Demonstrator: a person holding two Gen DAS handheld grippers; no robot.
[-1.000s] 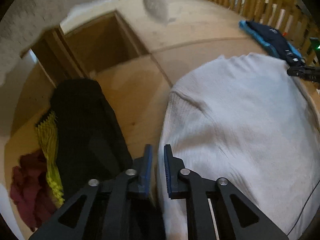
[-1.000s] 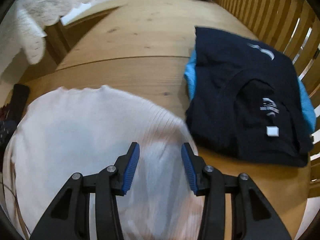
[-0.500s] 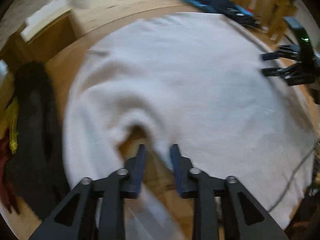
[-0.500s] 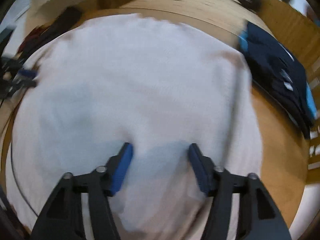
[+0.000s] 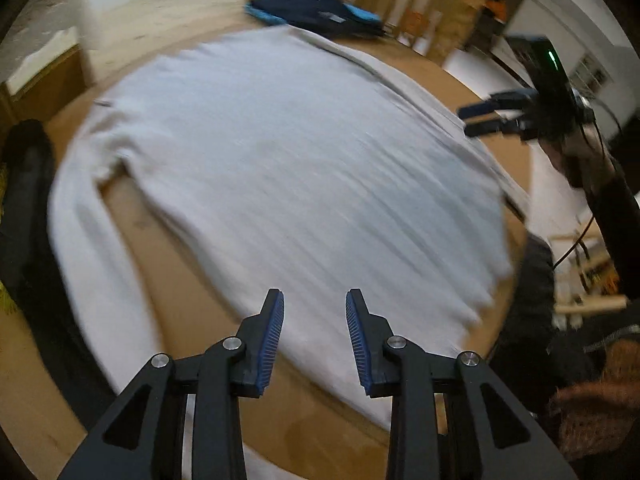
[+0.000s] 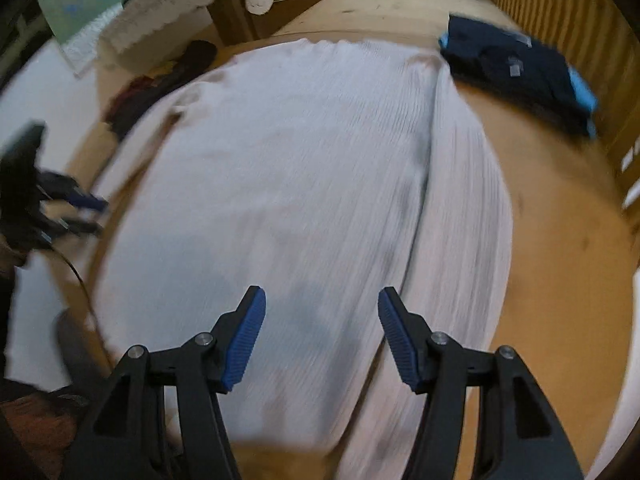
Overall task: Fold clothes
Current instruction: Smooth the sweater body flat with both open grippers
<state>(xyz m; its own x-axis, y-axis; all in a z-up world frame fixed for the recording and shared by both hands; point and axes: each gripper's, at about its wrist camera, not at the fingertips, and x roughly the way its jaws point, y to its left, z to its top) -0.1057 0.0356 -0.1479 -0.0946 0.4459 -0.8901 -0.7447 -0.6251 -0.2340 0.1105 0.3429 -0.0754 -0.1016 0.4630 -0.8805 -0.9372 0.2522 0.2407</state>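
Our left gripper (image 5: 315,334) and right gripper (image 6: 321,334) are black, with ribbed blue pads (image 5: 273,340) and silver screws (image 6: 439,337). We wear a dark sleeve (image 5: 618,216).

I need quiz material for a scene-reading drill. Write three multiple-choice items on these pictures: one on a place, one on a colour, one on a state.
1. Where does the folded dark navy shirt lie?
A. beside the wooden slat railing
B. on the white sweater
C. on the floor

2. What colour is the big ribbed knit sweater spread on the wooden table?
A. red
B. white
C. navy

3. How does the right gripper stand?
A. shut on a sleeve
B. open, empty
C. shut on the shirt

Answers:
1 A, it rests at the table's far corner next to the railing.
2 B, the fabric shows pale white in both views.
3 B, its blue pads stand apart above the cloth.
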